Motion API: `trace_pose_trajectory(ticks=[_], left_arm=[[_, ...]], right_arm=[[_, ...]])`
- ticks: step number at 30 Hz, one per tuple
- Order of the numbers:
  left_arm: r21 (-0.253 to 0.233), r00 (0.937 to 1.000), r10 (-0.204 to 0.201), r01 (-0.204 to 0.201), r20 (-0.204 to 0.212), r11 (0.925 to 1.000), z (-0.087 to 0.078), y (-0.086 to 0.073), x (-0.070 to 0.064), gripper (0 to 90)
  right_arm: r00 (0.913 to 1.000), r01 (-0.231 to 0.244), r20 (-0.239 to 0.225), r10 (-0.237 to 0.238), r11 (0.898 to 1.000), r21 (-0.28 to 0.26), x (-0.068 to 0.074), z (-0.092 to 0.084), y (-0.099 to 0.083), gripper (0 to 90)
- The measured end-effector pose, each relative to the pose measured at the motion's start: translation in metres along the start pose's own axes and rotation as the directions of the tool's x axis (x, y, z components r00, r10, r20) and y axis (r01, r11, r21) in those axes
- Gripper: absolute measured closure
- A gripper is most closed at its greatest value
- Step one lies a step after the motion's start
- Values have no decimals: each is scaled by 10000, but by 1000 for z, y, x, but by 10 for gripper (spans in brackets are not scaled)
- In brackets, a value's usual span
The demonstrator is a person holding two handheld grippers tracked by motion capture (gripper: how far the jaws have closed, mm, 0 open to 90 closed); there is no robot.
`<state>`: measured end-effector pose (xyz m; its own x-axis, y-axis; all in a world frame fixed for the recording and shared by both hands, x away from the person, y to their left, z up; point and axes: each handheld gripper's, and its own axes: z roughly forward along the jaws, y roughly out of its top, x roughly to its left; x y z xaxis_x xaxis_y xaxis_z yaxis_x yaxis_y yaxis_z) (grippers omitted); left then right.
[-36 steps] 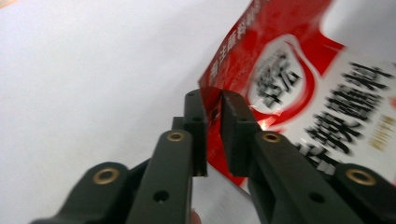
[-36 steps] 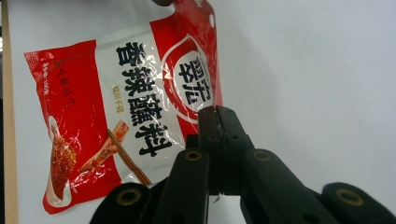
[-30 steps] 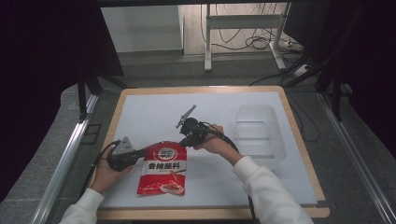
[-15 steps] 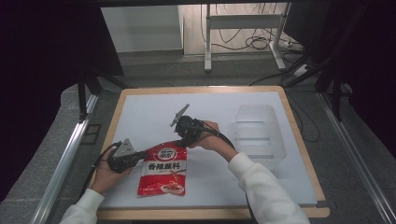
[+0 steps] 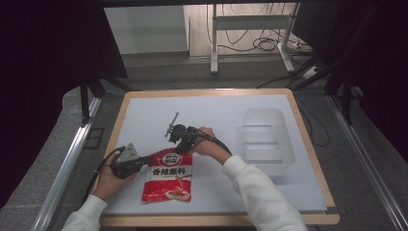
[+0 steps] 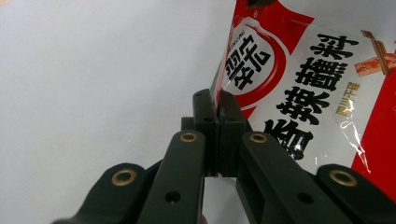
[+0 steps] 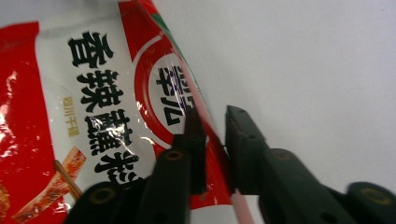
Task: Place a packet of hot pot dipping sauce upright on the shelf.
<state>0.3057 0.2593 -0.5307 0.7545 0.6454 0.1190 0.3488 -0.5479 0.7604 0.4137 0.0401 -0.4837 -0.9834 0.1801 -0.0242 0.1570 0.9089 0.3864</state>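
Observation:
A red and white seasoning packet point(image 5: 166, 180) lies flat on the white table point(image 5: 216, 110), near its front left. My left gripper point(image 5: 155, 157) comes in from the left and is shut on the packet's top left corner; in the left gripper view the jaws point(image 6: 217, 100) pinch the packet point(image 6: 303, 84) by its edge. My right gripper point(image 5: 180, 147) sits at the packet's top edge. Its jaws point(image 7: 215, 119) have just been closing, with the sealed top edge of the packet point(image 7: 93, 102) between them and a narrow gap still showing.
A clear plastic container point(image 5: 267, 142) stands on the right part of the table. The table's wooden rim point(image 5: 308, 139) runs just beyond it. Bare white surface lies behind and to the left of the packet.
My right gripper has moved left and down onto the packet's top edge. The left gripper and the packet have stayed in place.

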Motion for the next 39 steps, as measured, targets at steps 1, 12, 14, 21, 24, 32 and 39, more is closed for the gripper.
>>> trace_pose_trajectory(ticks=[1, 12, 14, 21, 24, 32, 39], left_arm=[[-5, 10000, -6, 6, -7, 10000, 0, 0, 0, 890], [-397, 9980, -453, 435, -451, 9983, -1, -2, 2, 572], [-515, 9946, -846, 815, -599, 9953, -4, -3, 2, 409], [-942, 9884, -1415, 1359, -546, 9862, -14, -3, 2, 327], [-994, 9867, -1515, 1453, -586, 9844, -18, -5, -1, 318], [-953, 9866, -1534, 1477, -549, 9844, -19, -5, -3, 312], [-894, 9851, -1608, 1550, -618, 9839, -21, -6, -1, 310]], right_arm=[[10000, 61, 30, -61, 10000, 26, 0, 1, 0, 815], [9986, 478, -231, -484, 9986, -238, 2, -6, 1, 879], [9990, 350, -281, -361, 9986, -400, 2, -9, 0, 882], [9991, 210, -355, -227, 9986, -480, 1, -14, -2, 884], [9991, 150, -390, -171, 9985, -535, 2, -18, -4, 885], [9991, 50, -417, -80, 9974, -714, 2, -29, -6, 886], [9993, -76, -367, 42, 9956, -931, 3, -43, -9, 887]])
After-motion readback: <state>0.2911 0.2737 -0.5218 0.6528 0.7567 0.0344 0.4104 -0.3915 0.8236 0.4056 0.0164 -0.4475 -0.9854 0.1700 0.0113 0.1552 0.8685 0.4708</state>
